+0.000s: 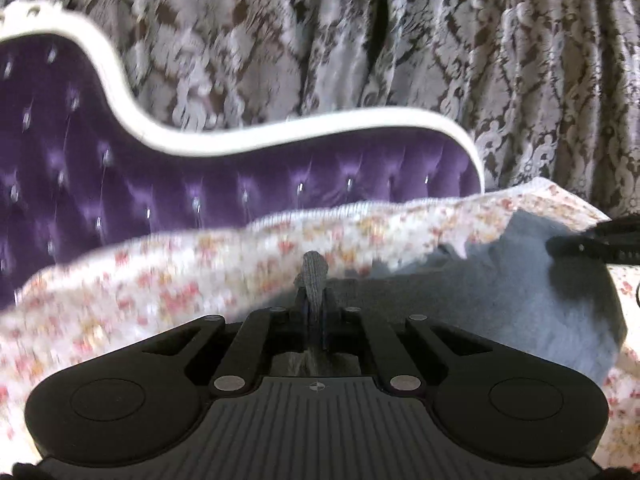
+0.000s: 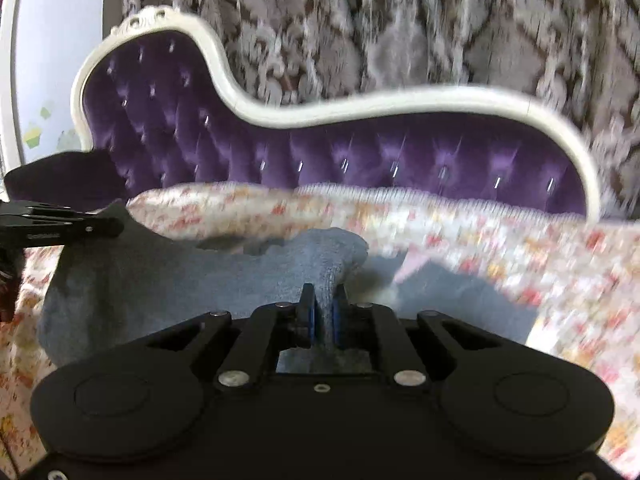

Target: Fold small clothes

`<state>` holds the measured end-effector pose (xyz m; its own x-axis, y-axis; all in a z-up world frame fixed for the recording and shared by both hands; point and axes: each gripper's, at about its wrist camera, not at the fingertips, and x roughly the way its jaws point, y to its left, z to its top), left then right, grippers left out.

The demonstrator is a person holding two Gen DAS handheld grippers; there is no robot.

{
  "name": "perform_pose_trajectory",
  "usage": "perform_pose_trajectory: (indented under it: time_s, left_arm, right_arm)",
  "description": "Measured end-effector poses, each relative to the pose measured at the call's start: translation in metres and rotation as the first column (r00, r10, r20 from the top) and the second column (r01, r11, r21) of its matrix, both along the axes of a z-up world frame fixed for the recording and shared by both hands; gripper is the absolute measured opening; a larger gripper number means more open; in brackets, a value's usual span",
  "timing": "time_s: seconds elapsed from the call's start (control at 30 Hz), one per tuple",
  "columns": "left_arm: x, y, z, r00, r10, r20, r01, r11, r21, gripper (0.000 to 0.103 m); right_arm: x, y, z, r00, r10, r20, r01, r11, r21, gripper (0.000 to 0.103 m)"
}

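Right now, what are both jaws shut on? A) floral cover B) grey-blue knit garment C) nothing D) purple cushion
B: the left gripper and right gripper each pinch a bunch of the grey-blue knit garment, which hangs between them above the floral cover.

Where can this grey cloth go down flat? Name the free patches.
Both the left gripper and right gripper pinch the grey cloth. The floral cover is bare to the right of the cloth, and in a strip between it and the purple backrest. Crowded only where the cloth hangs.
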<state>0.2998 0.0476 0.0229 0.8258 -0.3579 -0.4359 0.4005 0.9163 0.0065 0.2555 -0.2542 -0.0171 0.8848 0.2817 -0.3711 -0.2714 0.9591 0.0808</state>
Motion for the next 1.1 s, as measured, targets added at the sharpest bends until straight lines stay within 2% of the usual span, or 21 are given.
perform_pose_trajectory:
  time_s: [0.13, 0.27, 0.33, 0.47, 0.5, 0.53, 0.57, 0.6, 0.63, 0.7, 0.77, 0.8, 0.9, 1.0, 1.1]
  left_arm:
    - [0.032, -0.013, 0.007, 0.999, 0.014, 0.037, -0.015, 0.999, 0.04, 0.005]
    - [0.074, -0.03, -0.01, 0.999, 0.032, -0.028, -0.029, 0.997, 0.074, 0.006]
    - [0.088, -0.04, -0.025, 0.998, 0.037, -0.055, -0.03, 0.991, 0.133, 0.006]
    - [0.108, -0.049, -0.058, 0.988, 0.077, -0.13, -0.048, 0.975, 0.217, 0.009]
    - [0.109, -0.046, -0.064, 0.985, 0.091, -0.146, -0.055, 0.97, 0.235, 0.012]
    - [0.111, -0.042, -0.07, 0.981, 0.115, -0.159, -0.071, 0.964, 0.258, 0.026]
    - [0.112, -0.038, -0.073, 0.977, 0.137, -0.166, -0.087, 0.957, 0.278, 0.032]
    - [0.112, -0.033, -0.075, 0.974, 0.155, -0.166, -0.101, 0.951, 0.291, 0.037]
    - [0.111, -0.027, -0.075, 0.971, 0.172, -0.164, -0.117, 0.947, 0.3, 0.038]
    - [0.108, -0.014, -0.073, 0.963, 0.209, -0.17, -0.149, 0.94, 0.308, 0.041]
    - [0.103, -0.002, -0.066, 0.95, 0.246, -0.194, -0.188, 0.942, 0.277, 0.048]
    - [0.099, 0.006, -0.06, 0.943, 0.258, -0.211, -0.207, 0.95, 0.234, 0.051]
    - [0.082, 0.021, -0.043, 0.922, 0.266, -0.28, -0.244, 0.963, 0.11, 0.076]
    - [0.058, 0.016, -0.033, 0.924, 0.231, -0.305, -0.228, 0.972, 0.047, 0.077]
    - [0.031, -0.004, -0.028, 0.939, 0.195, -0.282, -0.189, 0.981, 0.05, 0.077]
  right_arm:
    - [0.035, -0.007, 0.013, 0.998, -0.066, 0.013, 0.066, 0.998, -0.014, 0.015]
    - [0.084, -0.013, 0.004, 0.992, -0.108, -0.068, 0.109, 0.994, 0.013, 0.014]
    - [0.107, -0.011, -0.01, 0.986, -0.119, -0.12, 0.119, 0.993, -0.01, 0.014]
    - [0.124, -0.006, -0.037, 0.97, -0.148, -0.194, 0.135, 0.988, -0.081, 0.016]
    - [0.127, -0.007, -0.043, 0.964, -0.161, -0.21, 0.145, 0.985, -0.089, 0.018]
    - [0.128, -0.008, -0.048, 0.958, -0.181, -0.224, 0.163, 0.982, -0.098, 0.019]
    - [0.128, -0.011, -0.052, 0.951, -0.203, -0.234, 0.183, 0.977, -0.105, 0.02]
    - [0.128, -0.015, -0.055, 0.944, -0.224, -0.244, 0.204, 0.973, -0.106, 0.024]
    - [0.127, -0.019, -0.056, 0.938, -0.241, -0.249, 0.224, 0.97, -0.097, 0.041]
    - [0.124, -0.03, -0.054, 0.926, -0.277, -0.255, 0.266, 0.961, -0.079, 0.053]
    - [0.117, -0.038, -0.049, 0.918, -0.31, -0.248, 0.301, 0.951, -0.075, 0.052]
    - [0.113, -0.041, -0.045, 0.914, -0.329, -0.238, 0.319, 0.944, -0.081, 0.052]
    - [0.092, -0.041, -0.03, 0.927, -0.328, -0.182, 0.323, 0.945, -0.061, 0.053]
    - [0.066, -0.026, -0.017, 0.956, -0.262, -0.135, 0.26, 0.965, -0.037, 0.055]
    - [0.044, 0.002, -0.015, 0.978, -0.174, -0.111, 0.169, 0.984, -0.055, 0.062]
